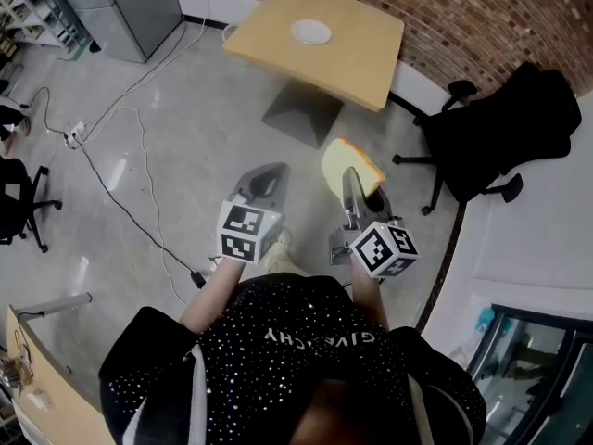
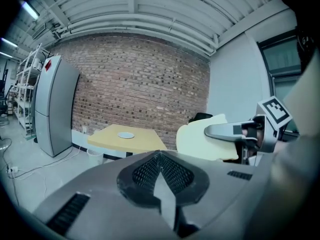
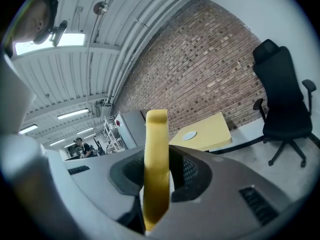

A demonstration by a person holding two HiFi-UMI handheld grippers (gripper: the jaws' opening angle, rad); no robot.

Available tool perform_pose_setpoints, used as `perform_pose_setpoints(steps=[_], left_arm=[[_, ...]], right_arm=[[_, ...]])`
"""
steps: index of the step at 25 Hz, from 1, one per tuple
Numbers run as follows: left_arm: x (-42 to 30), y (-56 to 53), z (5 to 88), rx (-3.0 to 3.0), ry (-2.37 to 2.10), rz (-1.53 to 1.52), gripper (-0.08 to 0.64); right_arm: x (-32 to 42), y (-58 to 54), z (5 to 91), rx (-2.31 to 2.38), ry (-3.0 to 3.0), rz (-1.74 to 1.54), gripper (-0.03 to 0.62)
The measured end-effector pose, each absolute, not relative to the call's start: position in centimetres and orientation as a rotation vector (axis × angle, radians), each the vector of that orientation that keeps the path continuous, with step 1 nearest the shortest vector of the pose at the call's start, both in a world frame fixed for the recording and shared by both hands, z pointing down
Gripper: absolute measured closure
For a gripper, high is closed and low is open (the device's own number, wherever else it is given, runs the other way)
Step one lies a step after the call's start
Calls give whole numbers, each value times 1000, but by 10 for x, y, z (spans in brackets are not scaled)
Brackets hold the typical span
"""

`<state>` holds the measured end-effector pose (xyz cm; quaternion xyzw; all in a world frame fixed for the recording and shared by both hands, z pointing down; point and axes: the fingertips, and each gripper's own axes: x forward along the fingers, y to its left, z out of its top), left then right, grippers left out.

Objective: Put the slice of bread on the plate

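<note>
So the right gripper (image 1: 351, 185) has the slice of bread (image 1: 348, 161) pinched between its jaws. They sit only a narrow way apart, pressing on the two flat faces, and the slice stands up on its edge. In the right gripper view you're looking straight at the thin yellow edge of it, rising from between the pads and poking up past the tips. In the head view the bread sticks out beyond the front of that gripper, up in the air over the grey floor (image 1: 185, 137) and not resting on anything. The left gripper (image 1: 267, 176) is just beside it on the left, roughly level with it, and its own view shows the jaws closed together with nothing between them. From that view you also catch the bread off to its right, flat side on, with one jaw of the right gripper laid across it. The white plate (image 1: 310, 31) is well ahead of both grippers, sitting on the light wooden table (image 1: 361, 63) by the brick wall (image 2: 140, 79), so bread and plate are well apart. Right of the right gripper there's a black office chair (image 1: 505, 123). Far off ahead and left of the left gripper stands a tall grey cabinet (image 1: 120, 7), with cables (image 1: 111, 170) trailing over the floor on that side. Behind the two marker cubes you can see the person's forearms and a black speckled shirt (image 1: 296, 341).
</note>
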<state>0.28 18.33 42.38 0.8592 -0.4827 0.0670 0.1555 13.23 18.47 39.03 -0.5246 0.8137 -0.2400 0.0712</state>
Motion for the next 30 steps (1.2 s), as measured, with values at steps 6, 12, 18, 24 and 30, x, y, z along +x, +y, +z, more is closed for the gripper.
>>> perform_pose_setpoints(steps=[6,12,18,24,30], left_arm=[[13,151,430,2456,-1390,204,551],[23,124,432,2465,-1413,213,551],[26,111,437,2444,-1432,200,551],[20,103,443,2413,-1442,210,551],[20,90,444,2419,-1446,190,551]], right_arm=[[142,152,395,-1554,2447,-727,500],[153,121,400,-1520,2429,-735,500],[155,107,407,-1500,2442,-756,500],[156,104,415,-1505,2426,-810,500],[166,98,421,-1545,2416,-807,500]])
